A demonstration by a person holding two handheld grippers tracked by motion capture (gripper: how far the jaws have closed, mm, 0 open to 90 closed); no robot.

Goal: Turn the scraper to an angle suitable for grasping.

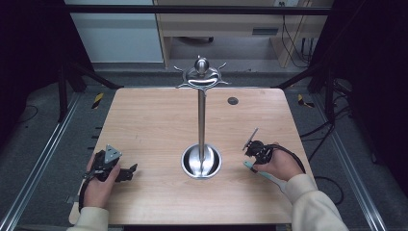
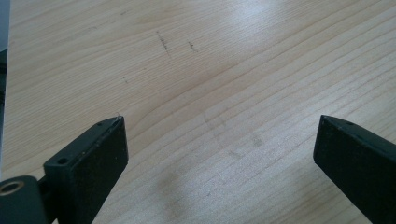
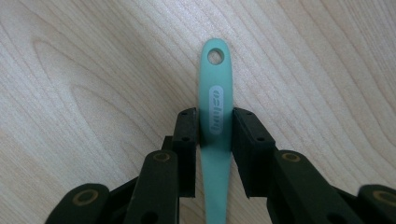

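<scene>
A steel stand [image 1: 201,161] sits near the middle of the wooden table [image 1: 144,120]: a round base, a thin upright pole, and a ring of curved hooks [image 1: 202,76] at the top. Everything else is placed from it.

To the right of the stand's base, near the table's front right edge, the right hand [image 1: 279,166] holds the right gripper [image 1: 253,151]. In the right gripper view its two black jaws stand on either side of a teal handle [image 3: 215,102], and the pads press on the handle's flanks, so the gripper is clamped on it. The handle is flat and slim, with a round hole near its tip and an oval label lower down; the lettering is hard to read. It lies flat against the table and points away from the gripper body. In the high view a bit of the same teal shows just beside the hand, on the side towards the stand. What kind of utensil it belongs to I cannot tell, since the other end is hidden, possibly under the hand.

To the left of the base, near the front left edge, the left hand [image 1: 98,185] holds the left gripper [image 2: 219,154]. Its jaws stand wide apart over bare wood, with nothing between them.
</scene>
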